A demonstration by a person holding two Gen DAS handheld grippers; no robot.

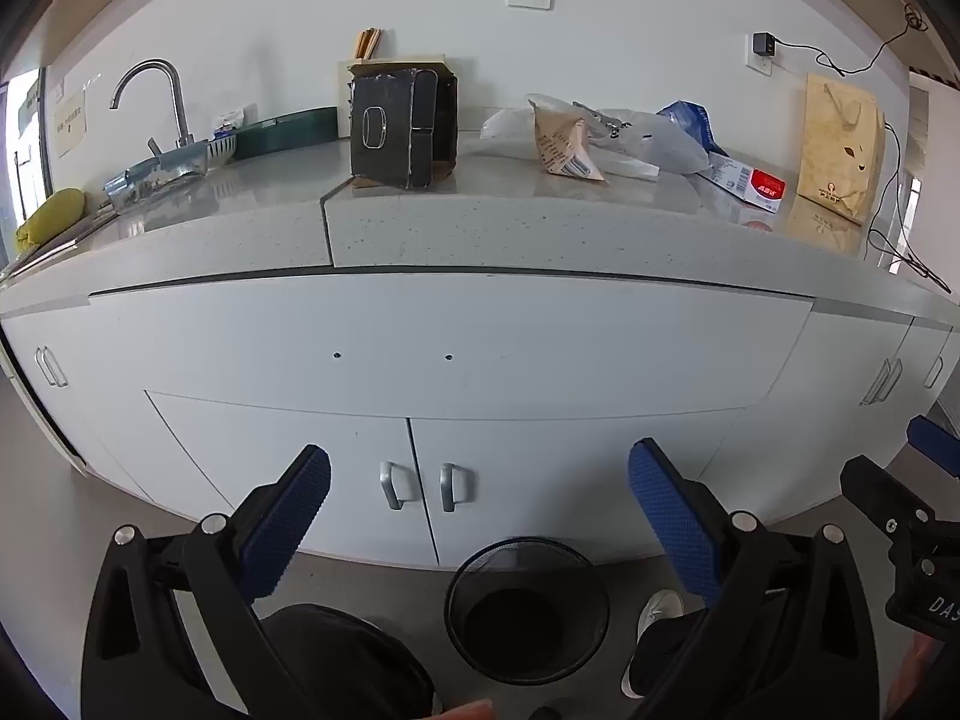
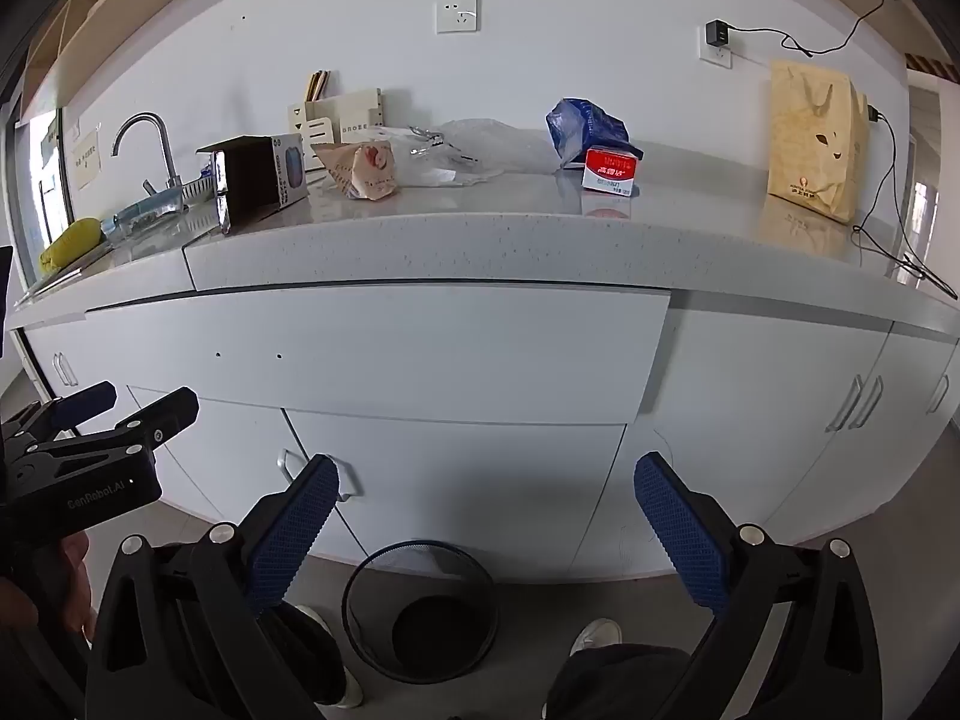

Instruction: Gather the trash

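Both grippers are held low in front of the cabinet doors, well short of the countertop [image 1: 480, 228]. The left gripper [image 1: 480, 516] is spread wide with nothing between its blue pads, and the right gripper [image 2: 486, 522] is likewise wide open and empty.

The trash is seen along the back of the countertop: a torn dark box [image 1: 399, 126] near the seam, a crumpled paper wrapper [image 1: 564, 141], a clear plastic bag [image 1: 648, 141], a blue packet [image 2: 585, 129] and a small red-and-white carton [image 2: 609, 170]. A mesh bin [image 1: 527, 609] stands on the floor just below the grippers, apparently empty.

Several slips are judged possible. The plastic bag is limp and lies against the wrapper, so a pinch on one could drag the other off the edge. The tall paper gift bag [image 2: 816, 144] and the charger cable [image 2: 888, 222] at the right may not be trash and could be taken by mistake. A light wrapper released from height could miss the bin.

The dark box stands upright on its end, long axis roughly vertical, its open side turned toward the sink in the right wrist view. The wrapper lies on its side, long axis running roughly along the counter. The carton lies with its red face toward the front edge.
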